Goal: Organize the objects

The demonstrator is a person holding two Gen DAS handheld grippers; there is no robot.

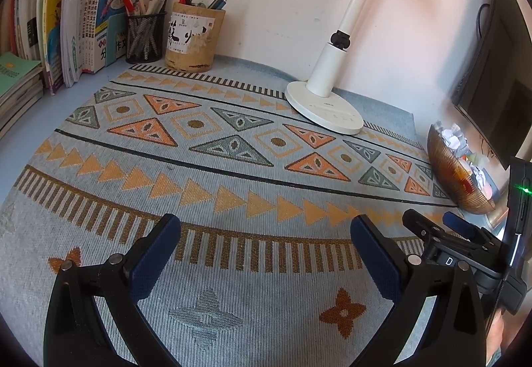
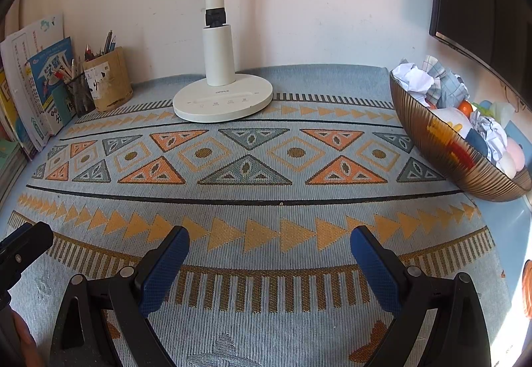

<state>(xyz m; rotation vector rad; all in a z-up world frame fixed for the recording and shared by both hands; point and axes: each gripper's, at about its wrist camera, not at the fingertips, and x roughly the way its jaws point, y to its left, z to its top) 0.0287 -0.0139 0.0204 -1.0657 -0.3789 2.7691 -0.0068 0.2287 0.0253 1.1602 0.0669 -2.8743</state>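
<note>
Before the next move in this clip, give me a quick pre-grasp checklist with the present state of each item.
1. Left tongs open and holding nothing: ok.
2. Right tongs open and holding nothing: ok.
3. Woven mat bare between and just ahead of both tongs: ok.
4. Brown bowl upright at the mat's right edge, heaped with crumpled paper and cloth: ok, but full.
5. Lamp base stands flat at the back of the mat, apart from the bowl: ok.
6. Which object gets organized next: cannot tell; neither pair of tongs is aimed at one.
</note>
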